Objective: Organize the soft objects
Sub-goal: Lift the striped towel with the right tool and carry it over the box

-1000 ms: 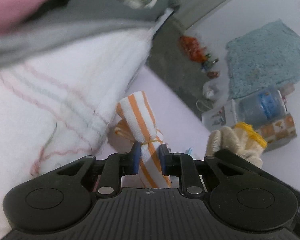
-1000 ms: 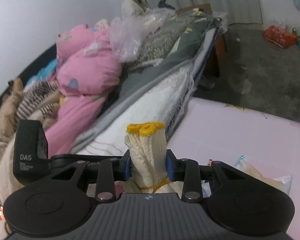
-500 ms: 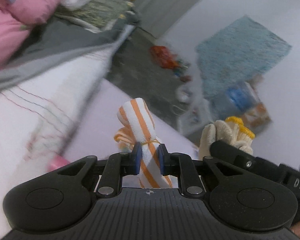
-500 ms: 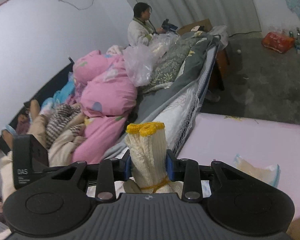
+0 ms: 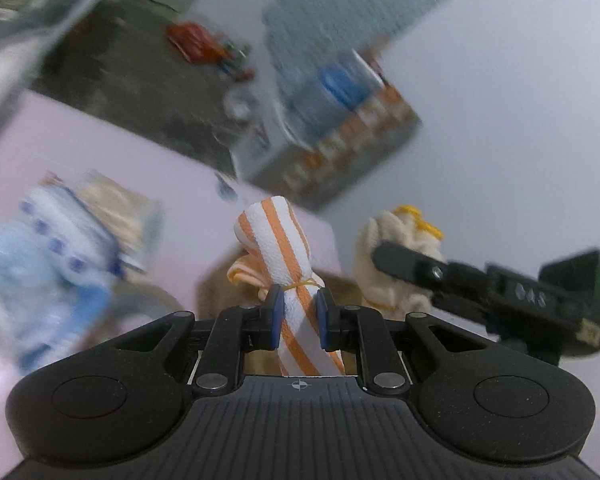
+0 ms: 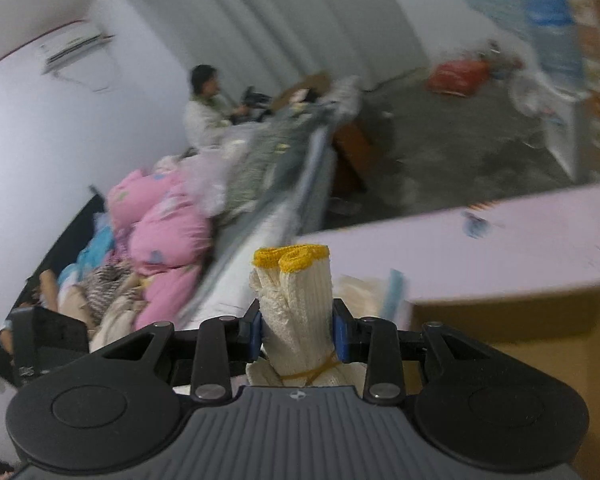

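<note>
The left gripper (image 5: 297, 314) has a rolled towel (image 5: 278, 240) between its jaws, the roll standing up and forward out of them. To its right, near it, the right gripper (image 6: 298, 330) carries a bundle of gloves (image 6: 300, 292) in the same way. Below and ahead of both lies the desk (image 6: 520, 236); an open cardboard box (image 6: 540, 344) sits on it — under the right gripper's right side. Left of the towel on the desk are blurred packets (image 5: 60, 248). Beyond the desk's far edge is the floor (image 6: 460, 152), with a bed (image 6: 260, 184) to its left and a person (image 6: 206, 108) behind the bed.
</note>
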A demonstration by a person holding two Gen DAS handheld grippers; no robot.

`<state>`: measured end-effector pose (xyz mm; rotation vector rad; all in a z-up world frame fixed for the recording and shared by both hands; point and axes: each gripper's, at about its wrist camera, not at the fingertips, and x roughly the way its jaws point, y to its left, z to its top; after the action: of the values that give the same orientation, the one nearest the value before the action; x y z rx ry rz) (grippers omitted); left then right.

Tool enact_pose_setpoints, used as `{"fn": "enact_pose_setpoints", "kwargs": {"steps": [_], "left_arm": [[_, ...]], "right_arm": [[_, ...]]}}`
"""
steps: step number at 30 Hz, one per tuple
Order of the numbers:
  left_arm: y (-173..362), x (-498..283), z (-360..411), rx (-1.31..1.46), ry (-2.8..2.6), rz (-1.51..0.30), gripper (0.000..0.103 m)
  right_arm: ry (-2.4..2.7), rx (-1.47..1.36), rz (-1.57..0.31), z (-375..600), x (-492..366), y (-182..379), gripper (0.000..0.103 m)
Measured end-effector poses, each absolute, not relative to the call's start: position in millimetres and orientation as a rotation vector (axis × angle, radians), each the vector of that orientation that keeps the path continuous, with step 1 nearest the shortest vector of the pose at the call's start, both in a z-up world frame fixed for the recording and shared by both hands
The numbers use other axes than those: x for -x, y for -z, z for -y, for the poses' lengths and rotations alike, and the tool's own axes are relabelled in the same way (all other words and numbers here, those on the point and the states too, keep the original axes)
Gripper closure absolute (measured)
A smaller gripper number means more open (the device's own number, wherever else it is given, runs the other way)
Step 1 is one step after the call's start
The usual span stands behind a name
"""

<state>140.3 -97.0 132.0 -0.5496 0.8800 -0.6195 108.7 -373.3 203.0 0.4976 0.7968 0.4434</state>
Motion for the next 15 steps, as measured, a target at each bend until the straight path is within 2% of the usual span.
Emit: {"fn": "enact_pose_setpoints", "kwargs": {"steps": [5, 10, 15], "left_arm": [[-100.5, -143.3, 152.5, 0.473, 0.672, -0.964, 0.087], [-82.7, -157.4, 195.3, 0.332, 0.621, -0.998, 0.087], [-68.8, -174.2, 234.3, 0.088, 0.477, -1.016, 0.087]], "right_arm": [[-0.318, -0.572, -0.831, 422.8, -105.7, -175.3, 0.094], [-0.191, -0.647, -0.921, 439.4, -127.6, -121.3, 0.094], [-0.133, -0.751, -0.994, 445.7, -152.6, -68.9, 0.094]]}}
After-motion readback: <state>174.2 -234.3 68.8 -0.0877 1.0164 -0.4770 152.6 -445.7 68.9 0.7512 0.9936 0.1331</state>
